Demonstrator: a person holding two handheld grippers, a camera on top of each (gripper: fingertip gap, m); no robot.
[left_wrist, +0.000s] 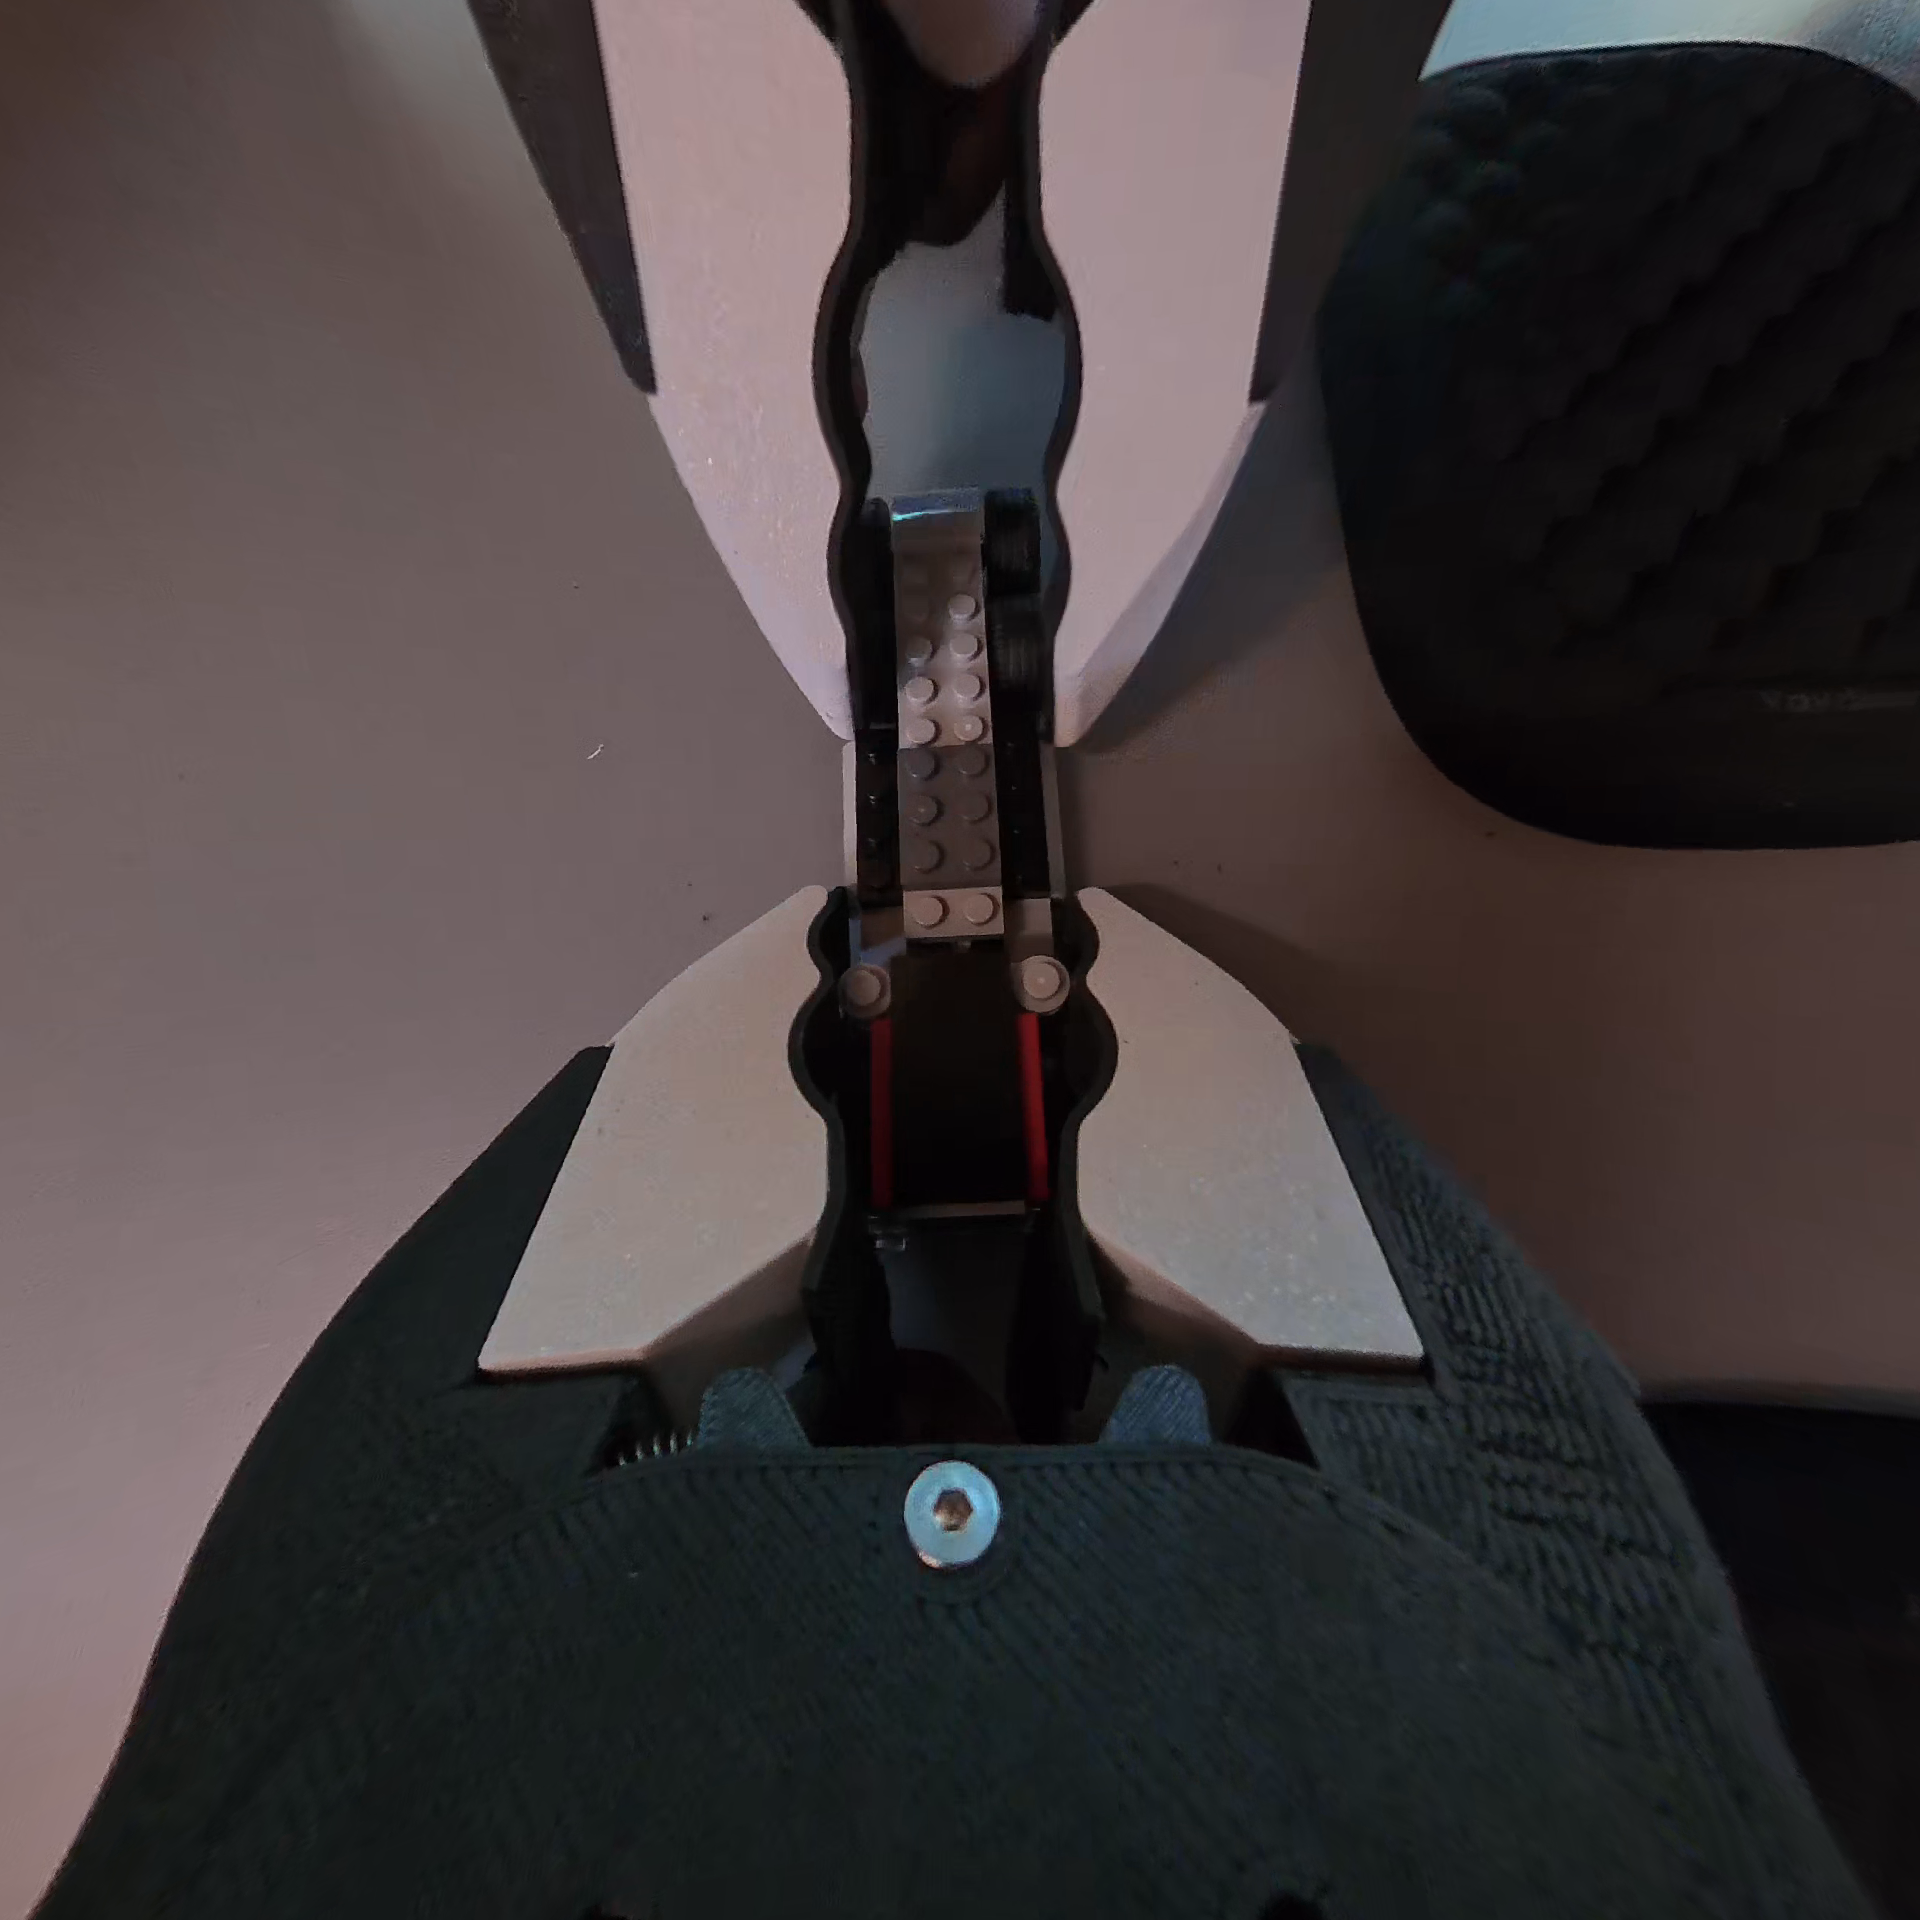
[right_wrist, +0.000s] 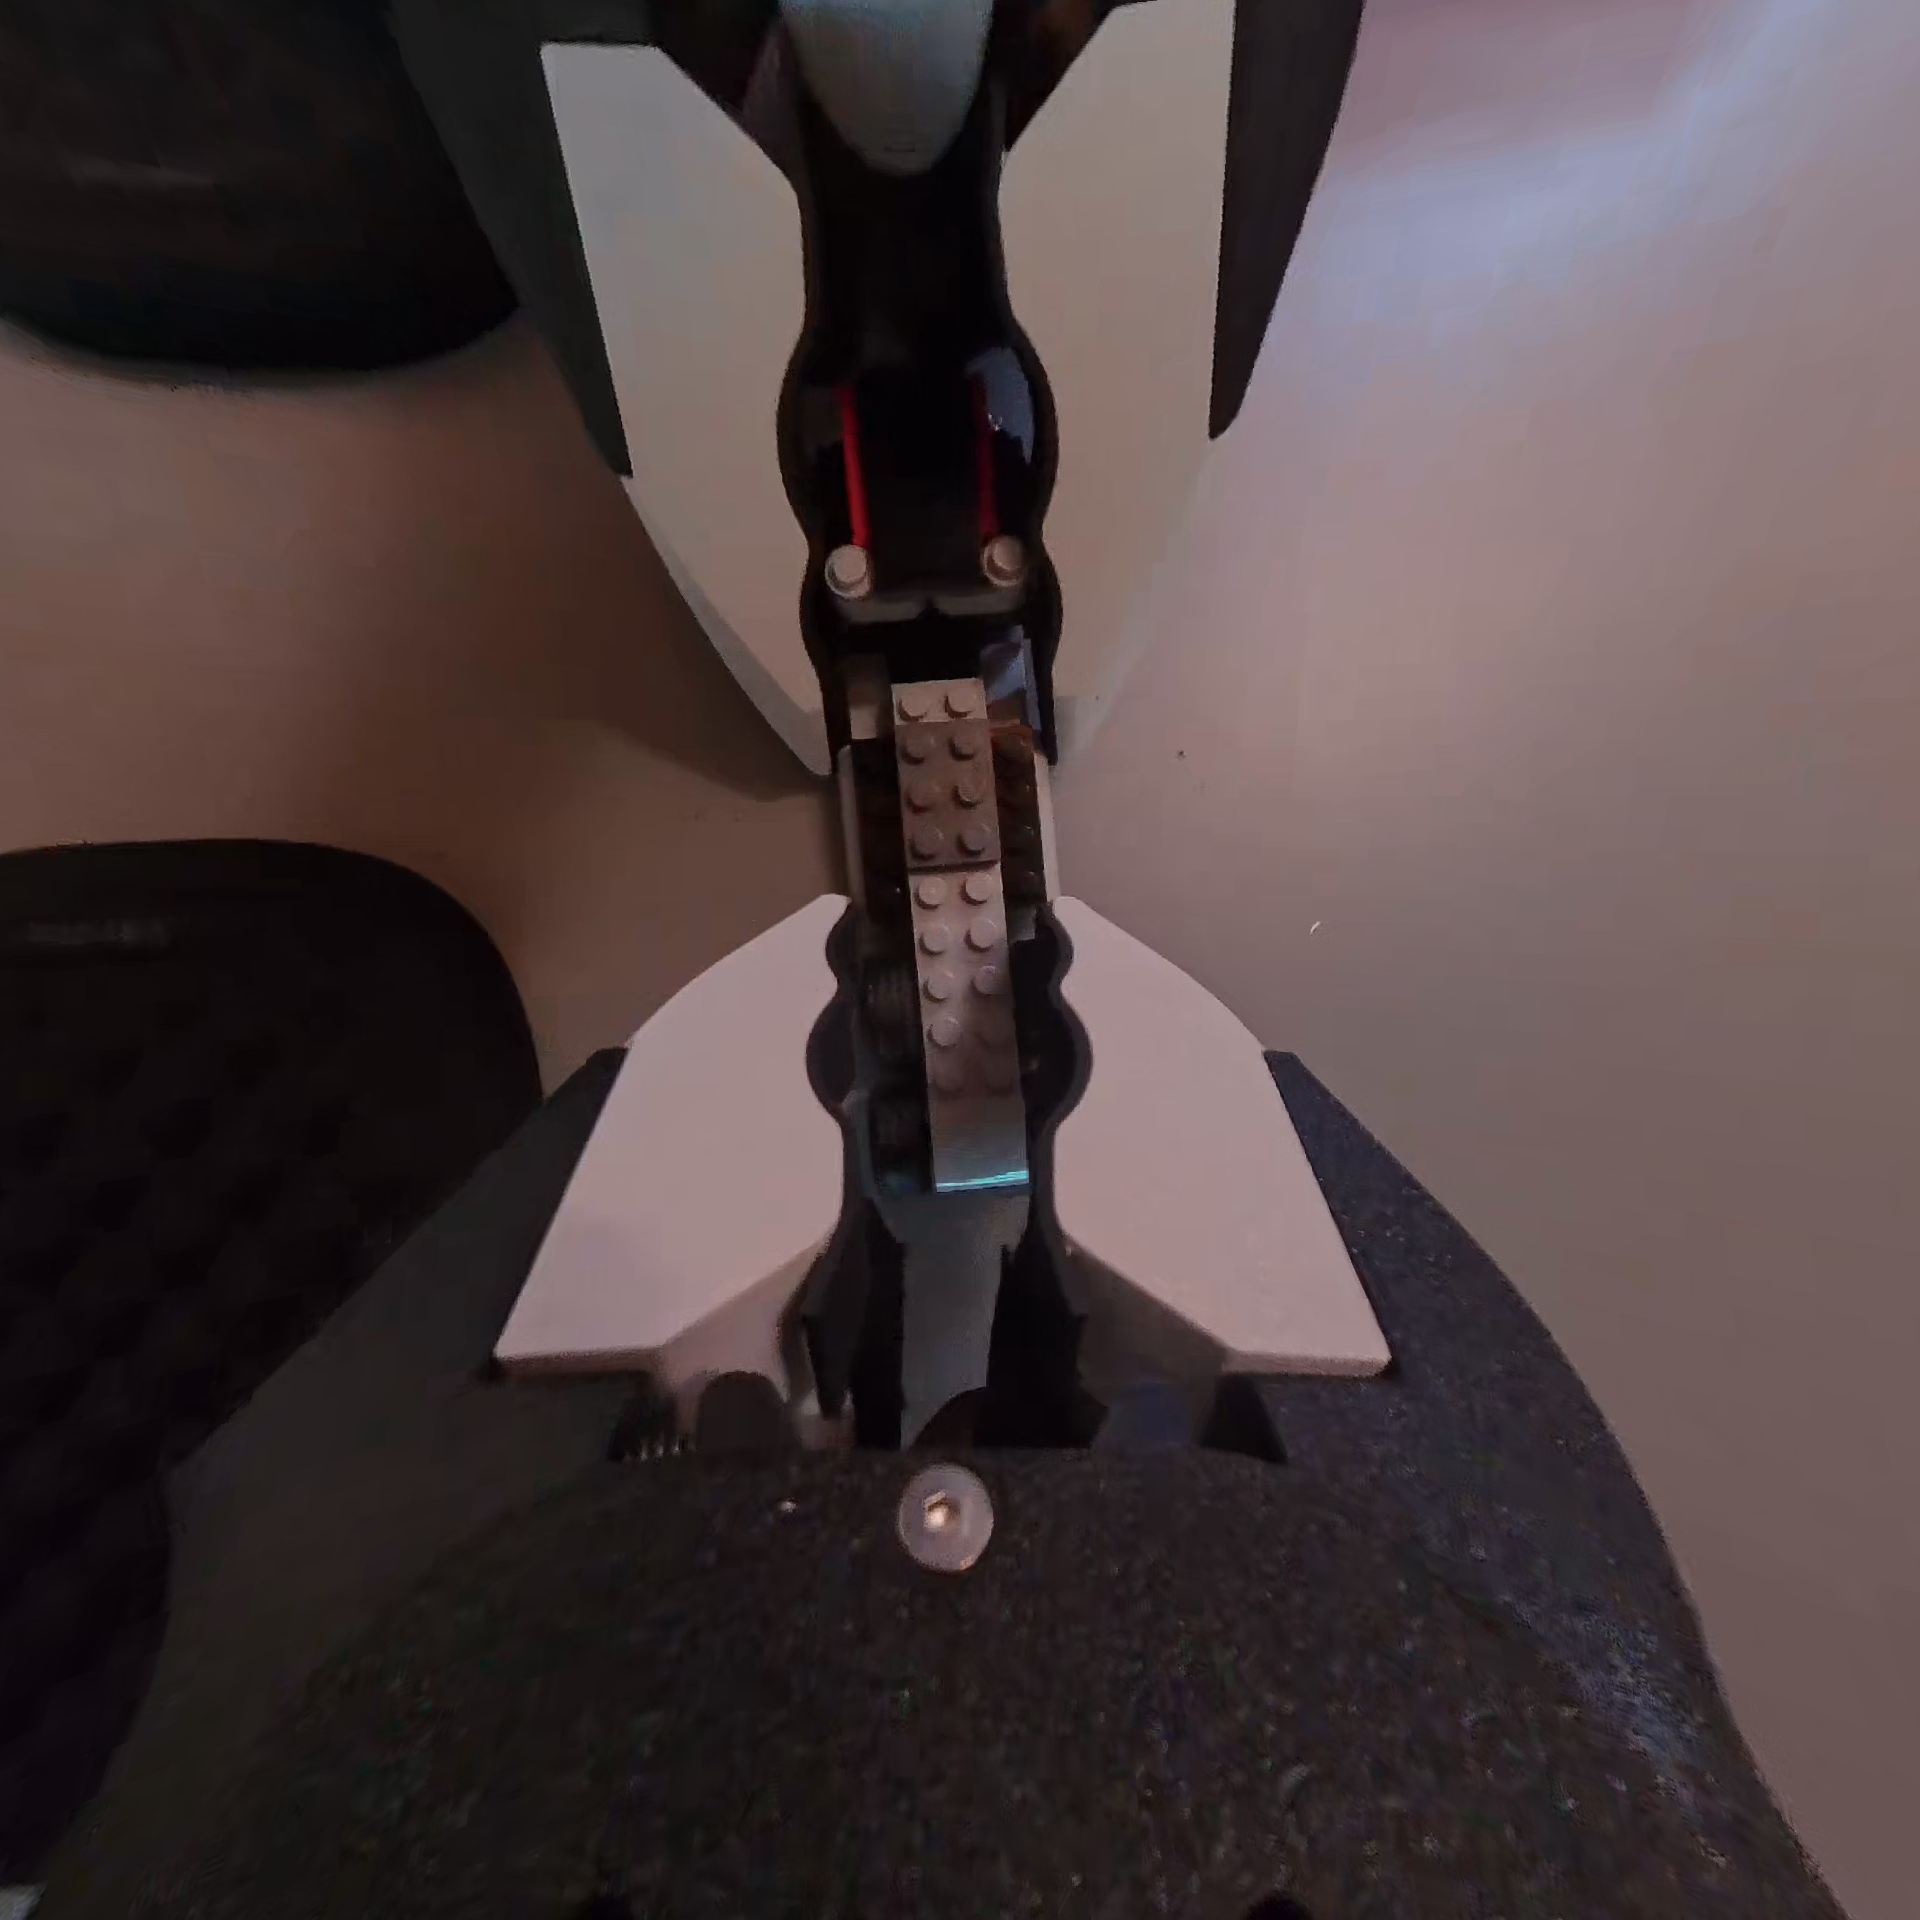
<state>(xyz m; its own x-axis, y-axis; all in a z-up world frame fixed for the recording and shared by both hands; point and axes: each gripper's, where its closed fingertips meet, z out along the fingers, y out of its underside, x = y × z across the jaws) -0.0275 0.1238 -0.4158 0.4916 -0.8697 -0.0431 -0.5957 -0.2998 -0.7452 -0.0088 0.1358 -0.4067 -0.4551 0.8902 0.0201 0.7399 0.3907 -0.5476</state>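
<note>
Two hand-held grippers faced each other nose to nose over a pale counter (left_wrist: 312, 727), sharing one long toy-brick model (left_wrist: 951, 810) between them.

In the left wrist view, the left hand-held gripper (left_wrist: 951, 935) had its white fingers (left_wrist: 686, 1174) closed around the near end of the model, with the black wavy pads lying against its sides. That end was black with two red rods (left_wrist: 1032, 1112) running lengthwise and two round grey studs (left_wrist: 1042, 982) at the fingertips. Beyond the fingertips, a strip of light and dark grey studded plates (left_wrist: 945, 727) ran down the middle of the black body, spanning the gap to the other tool.

The right hand-held gripper (right_wrist: 951, 935) enclosed the far end of the same model, its fingers (right_wrist: 717, 1174) on either side of the grey studded strip (right_wrist: 961, 987). In the right wrist view the pads sat close along the model's black flanks, but whether they pressed on it could not be told. The red-rod end (right_wrist: 914, 468) showed farther off, inside the opposing fingers.

The model lay horizontally, bridging both tools just above or on the counter; which could not be told. A dark, textured rounded object (left_wrist: 1662, 468) lay on the counter beside the grippers, to the right in the left view.
</note>
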